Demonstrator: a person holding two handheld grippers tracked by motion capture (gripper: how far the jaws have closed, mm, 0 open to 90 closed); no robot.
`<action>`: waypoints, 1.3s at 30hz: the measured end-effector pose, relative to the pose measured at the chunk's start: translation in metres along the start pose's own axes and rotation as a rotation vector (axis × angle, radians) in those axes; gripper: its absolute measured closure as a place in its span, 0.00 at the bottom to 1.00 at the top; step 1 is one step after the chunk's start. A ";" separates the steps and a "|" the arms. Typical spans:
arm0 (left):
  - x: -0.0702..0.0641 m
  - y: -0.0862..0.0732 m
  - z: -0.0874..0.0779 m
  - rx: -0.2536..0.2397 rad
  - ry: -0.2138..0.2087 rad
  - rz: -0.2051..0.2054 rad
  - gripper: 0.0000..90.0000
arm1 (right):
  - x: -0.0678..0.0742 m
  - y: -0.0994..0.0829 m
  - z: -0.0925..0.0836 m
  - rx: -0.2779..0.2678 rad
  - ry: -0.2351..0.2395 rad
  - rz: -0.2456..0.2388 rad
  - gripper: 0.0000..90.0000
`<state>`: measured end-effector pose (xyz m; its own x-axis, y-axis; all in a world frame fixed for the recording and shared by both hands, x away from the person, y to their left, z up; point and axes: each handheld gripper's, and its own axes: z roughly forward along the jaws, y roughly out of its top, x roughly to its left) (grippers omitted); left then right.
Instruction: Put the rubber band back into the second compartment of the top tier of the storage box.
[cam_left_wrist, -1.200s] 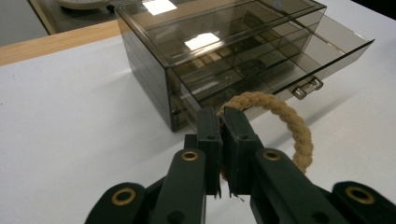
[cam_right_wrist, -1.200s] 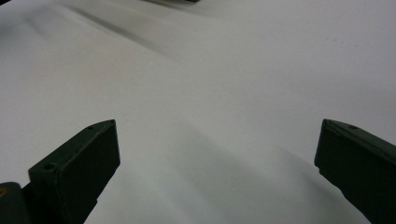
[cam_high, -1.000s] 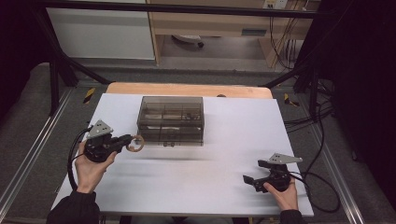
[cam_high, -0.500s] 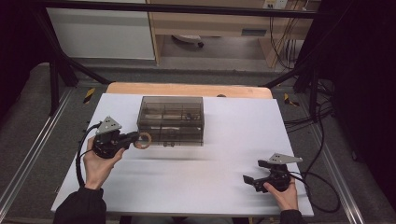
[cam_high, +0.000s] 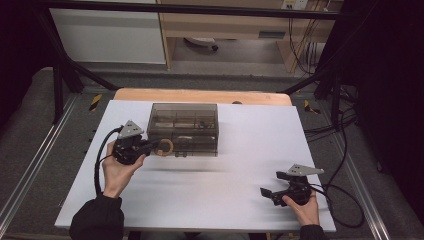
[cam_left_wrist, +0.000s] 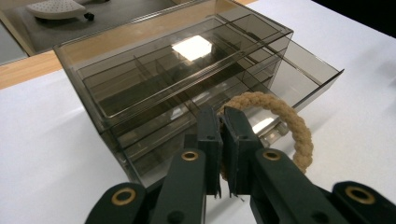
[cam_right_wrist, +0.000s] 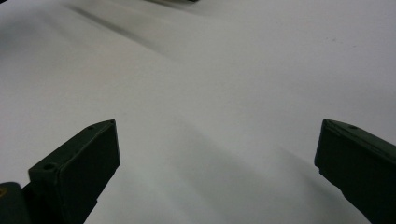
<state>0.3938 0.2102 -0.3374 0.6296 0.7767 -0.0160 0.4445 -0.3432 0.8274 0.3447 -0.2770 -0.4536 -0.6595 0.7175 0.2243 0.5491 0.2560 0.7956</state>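
A smoky clear plastic drawer box (cam_high: 183, 129) stands on the white table (cam_high: 210, 195) toward the back middle. Its lowest drawer (cam_left_wrist: 299, 77) is pulled out a little. My left gripper (cam_high: 156, 146) is shut on a tan rope ring (cam_high: 165, 147), which it holds just at the box's front left, by the open drawer. In the left gripper view the rope ring (cam_left_wrist: 289, 126) curves out to the right of the closed left gripper (cam_left_wrist: 223, 123). My right gripper (cam_high: 267, 193) rests near the table's front right, open, with bare table between its jaws (cam_right_wrist: 217, 154).
A wooden strip (cam_high: 200, 96) runs along the table's far edge behind the box. Cables (cam_high: 340, 200) trail off the table's right side, and metal rails (cam_high: 30, 165) flank both sides. A cabinet (cam_high: 107, 32) stands beyond the table.
My left gripper has carried the rope ring to the right and slightly away, up to the drawer box's front. The right gripper has stayed in place.
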 end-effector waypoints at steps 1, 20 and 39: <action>-0.001 0.001 0.002 0.002 0.000 -0.001 0.95 | 0.000 0.000 0.000 0.001 0.000 0.001 0.01; -0.007 0.013 0.033 0.036 0.011 0.009 0.95 | 0.000 0.000 0.000 0.000 0.000 0.000 0.01; -0.009 0.020 0.058 0.063 0.017 0.006 0.95 | 0.000 0.000 0.000 -0.001 0.002 -0.001 0.01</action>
<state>0.4340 0.1657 -0.3534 0.6212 0.7836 -0.0013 0.4808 -0.3798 0.7903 0.3448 -0.2773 -0.4534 -0.6611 0.7160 0.2243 0.5477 0.2562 0.7965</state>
